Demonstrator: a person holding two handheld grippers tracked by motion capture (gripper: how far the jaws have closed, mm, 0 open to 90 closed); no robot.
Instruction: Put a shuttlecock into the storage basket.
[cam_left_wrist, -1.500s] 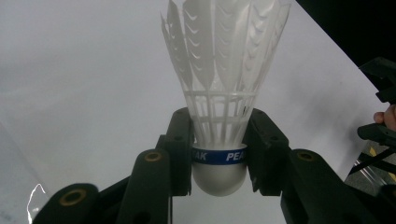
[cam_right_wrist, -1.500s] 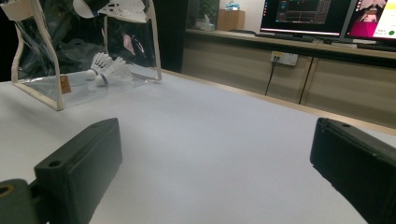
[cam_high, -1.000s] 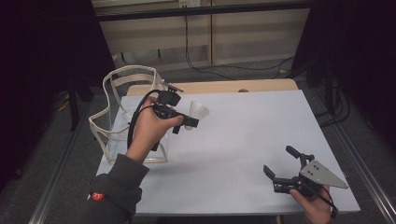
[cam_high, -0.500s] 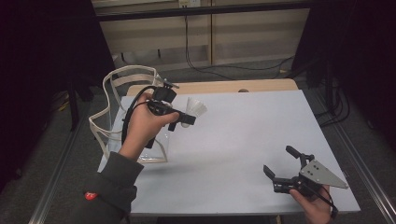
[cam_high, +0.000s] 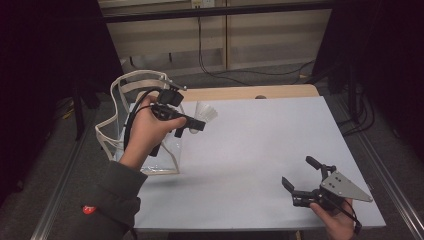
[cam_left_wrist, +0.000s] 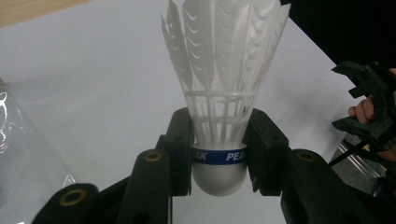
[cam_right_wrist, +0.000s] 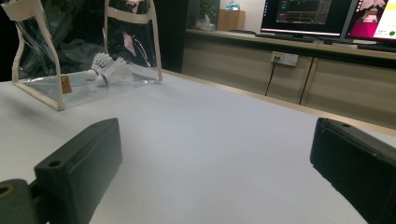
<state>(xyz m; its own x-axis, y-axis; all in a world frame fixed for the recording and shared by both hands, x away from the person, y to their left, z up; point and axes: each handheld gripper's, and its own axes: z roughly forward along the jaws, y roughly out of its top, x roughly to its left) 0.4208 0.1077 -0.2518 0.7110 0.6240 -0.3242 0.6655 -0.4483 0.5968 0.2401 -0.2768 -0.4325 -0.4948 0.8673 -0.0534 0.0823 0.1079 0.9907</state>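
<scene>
A white feathered shuttlecock (cam_left_wrist: 219, 93) with a blue band on its cork is clamped at the base by my left gripper (cam_left_wrist: 218, 135). From above, the left gripper (cam_high: 192, 124) is held above the table's left side with the shuttlecock (cam_high: 205, 113) pointing right, just beside a clear bag (cam_high: 112, 135) with cream trim. The bag (cam_right_wrist: 42, 70) stands upright, and two more shuttlecocks (cam_right_wrist: 105, 70) lie inside it. My right gripper (cam_high: 299, 172) rests low near the front right corner, jaws wide apart with nothing between them (cam_right_wrist: 215, 154).
The white table top (cam_high: 260, 145) stretches between the two hands. A wooden strip (cam_high: 250, 92) runs along its far edge. Cables trail on the floor behind. Metal rails flank the table on both sides.
My left hand has drifted slightly up and left toward the bag, with the shuttlecock still held. The right gripper has stayed put.
</scene>
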